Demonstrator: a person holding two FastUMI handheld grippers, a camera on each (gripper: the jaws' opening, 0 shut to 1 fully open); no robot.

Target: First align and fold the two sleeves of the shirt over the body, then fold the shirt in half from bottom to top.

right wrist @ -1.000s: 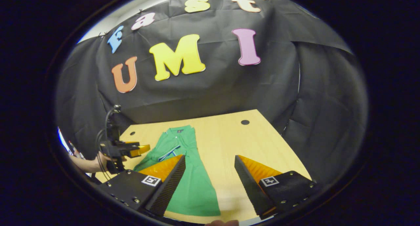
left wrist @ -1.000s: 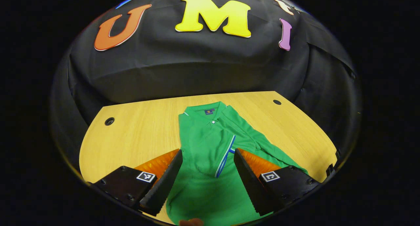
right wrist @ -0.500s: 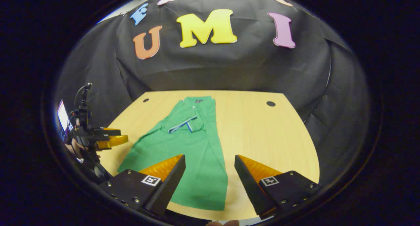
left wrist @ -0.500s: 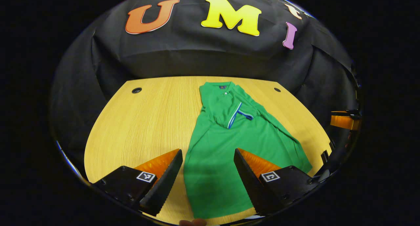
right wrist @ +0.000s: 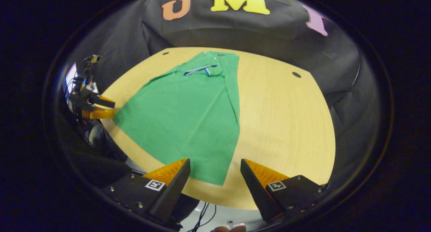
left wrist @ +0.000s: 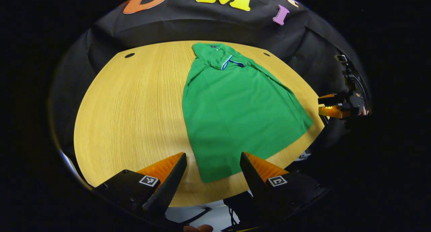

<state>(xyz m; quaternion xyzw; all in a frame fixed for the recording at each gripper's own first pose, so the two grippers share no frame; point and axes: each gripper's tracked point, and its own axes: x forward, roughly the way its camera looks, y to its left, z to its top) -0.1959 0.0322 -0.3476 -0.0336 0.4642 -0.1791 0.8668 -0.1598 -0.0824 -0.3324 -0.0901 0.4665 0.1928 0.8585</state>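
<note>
We hold both grippers above the near edge of the wooden table (left wrist: 134, 100), where the green polo shirt (left wrist: 235, 107) lies flat, collar (left wrist: 215, 48) toward the far black cloth wall and hem (right wrist: 188, 173) toward us. Both sleeves appear folded in over the chest, their striped cuffs (left wrist: 232, 61) meeting just below the collar, so we judge the bottom-to-top fold to be the step in hand. The left gripper (left wrist: 213, 164) hangs with jaws wide apart over the near left hem corner, holding nothing; the right gripper (right wrist: 215, 169) likewise stands spread and empty above the near right hem corner. In the left gripper view the right gripper shows well off to the right, past the table edge. To fold cleanly, we would pinch each hem corner through both layers, lift together at equal height, and carry the hem to the shoulders so the sleeves stay tucked and the side edges line up.
</note>
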